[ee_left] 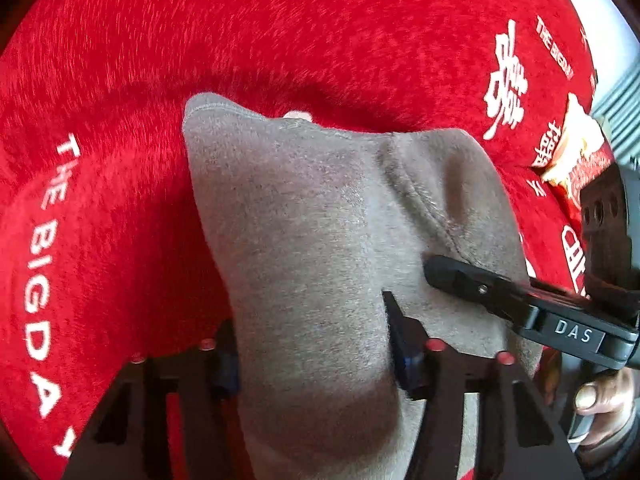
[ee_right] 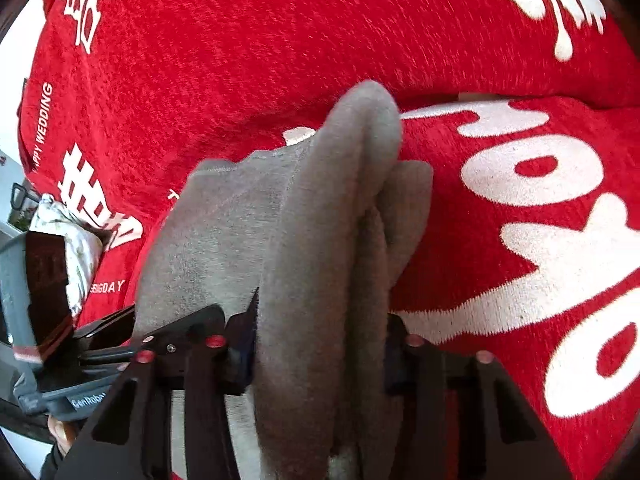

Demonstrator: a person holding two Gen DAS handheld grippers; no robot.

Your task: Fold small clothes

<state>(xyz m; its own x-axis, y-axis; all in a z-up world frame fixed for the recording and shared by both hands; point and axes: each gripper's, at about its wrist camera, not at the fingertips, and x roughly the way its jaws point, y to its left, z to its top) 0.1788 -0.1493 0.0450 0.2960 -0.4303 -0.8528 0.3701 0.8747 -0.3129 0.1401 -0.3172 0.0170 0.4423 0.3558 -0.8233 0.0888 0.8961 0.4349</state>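
A grey fleece garment (ee_left: pixel 320 216) lies on a red printed blanket (ee_left: pixel 120 80), its long axis running from six toward twelve o'clock. Left hand-held gripper (ee_left: pixel 312 344) and right hand-held gripper (ee_right: pixel 320 344) each pinch its near edge, side by side

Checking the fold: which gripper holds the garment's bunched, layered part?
The right gripper: stacked folds of the grey garment run between its jaws; the left gripper holds one smooth bulge.

- The garment (ee_left: pixel 320 220) is draped over the cloth (ee_left: pixel 240 32), between each tool's fingers.
- The right tool (ee_left: pixel 472 280) is set at the garment's right edge, beside the left tool (ee_left: pixel 312 344).
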